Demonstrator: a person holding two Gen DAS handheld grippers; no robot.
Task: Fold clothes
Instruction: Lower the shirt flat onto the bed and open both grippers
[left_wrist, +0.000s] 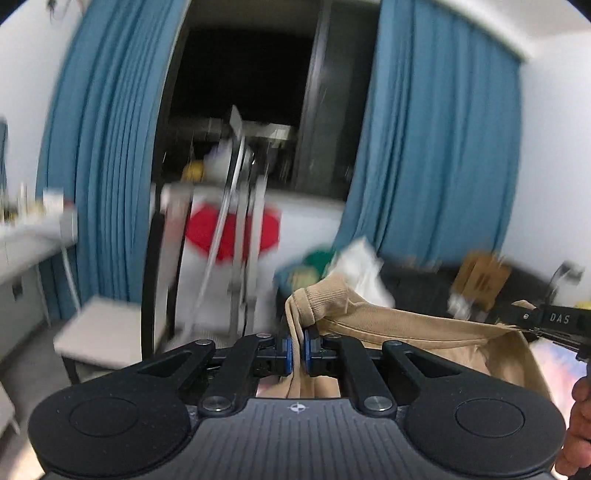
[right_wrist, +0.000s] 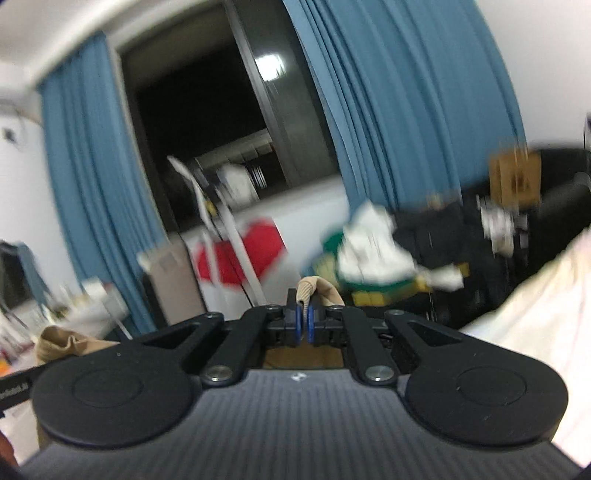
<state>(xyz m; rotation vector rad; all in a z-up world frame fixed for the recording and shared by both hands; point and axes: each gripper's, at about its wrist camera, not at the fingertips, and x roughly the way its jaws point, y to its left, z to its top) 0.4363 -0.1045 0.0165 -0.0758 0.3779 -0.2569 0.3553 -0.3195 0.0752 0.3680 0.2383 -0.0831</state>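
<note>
A tan ribbed garment (left_wrist: 388, 325) is lifted in the air between both grippers. My left gripper (left_wrist: 298, 350) is shut on one bunched edge of it, with cloth hanging below the blue pads. The cloth stretches right to my right gripper (left_wrist: 546, 321), seen at the right edge. In the right wrist view my right gripper (right_wrist: 305, 325) is shut on a ribbed hem of the tan garment (right_wrist: 314, 290). More of the garment (right_wrist: 62, 345) shows at the lower left of that view.
Blue curtains (left_wrist: 436, 147) frame a dark window. A white cabinet with a red shape (left_wrist: 229, 236) and metal poles stand ahead. A pile of white and green clothes (right_wrist: 373, 258) lies on a dark sofa. A white stool (left_wrist: 99, 328) stands at the left. Both views are motion-blurred.
</note>
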